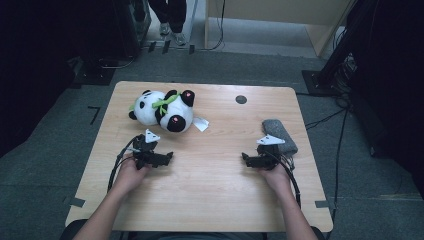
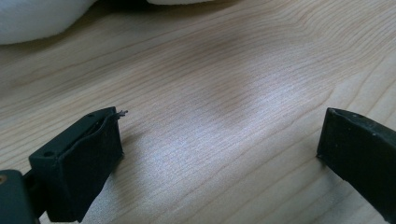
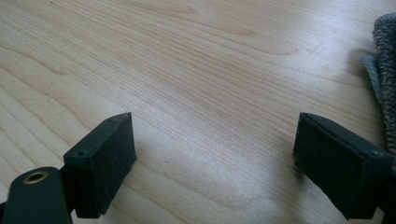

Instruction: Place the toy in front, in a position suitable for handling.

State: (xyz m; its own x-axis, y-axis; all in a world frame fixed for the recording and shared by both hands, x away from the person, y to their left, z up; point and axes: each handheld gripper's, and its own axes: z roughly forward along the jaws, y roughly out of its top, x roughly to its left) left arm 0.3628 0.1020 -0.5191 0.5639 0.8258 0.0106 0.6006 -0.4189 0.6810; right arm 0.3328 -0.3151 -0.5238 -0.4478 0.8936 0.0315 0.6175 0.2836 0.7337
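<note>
The pale wooden table with rounded corners (image 1: 210, 200) carries two soft items and both tools. The largest item, a black-and-white plush panda with a green ribbon (image 1: 162, 110), lies on its side at the far left, its long axis running left to right across the table, with a small white tag (image 1: 201, 123) trailing off its right end. A rolled grey towelling cloth (image 1: 279, 134) lies at the right, its long axis running near to far. A small dark round hole (image 1: 241, 99) sits in the far centre of the tabletop. The left gripper (image 1: 169, 158) rests low on the table just near of the plush panda; its jaws stand wide apart with bare wood between them, as the left gripper view (image 2: 219, 154) confirms, and the white plush shows at the far left edge of that view. The right gripper (image 1: 245, 158) rests just near and left of the grey cloth, jaws likewise wide apart on nothing (image 3: 215, 158), the cloth (image 3: 385, 70) lying off to the right of its jaws. Judgement: the left gripper is the nearer to the panda, which lies on the far side of its jaws, so a short advance would bring it across the toy's long axis; the right gripper is the nearer to the cloth.
</note>
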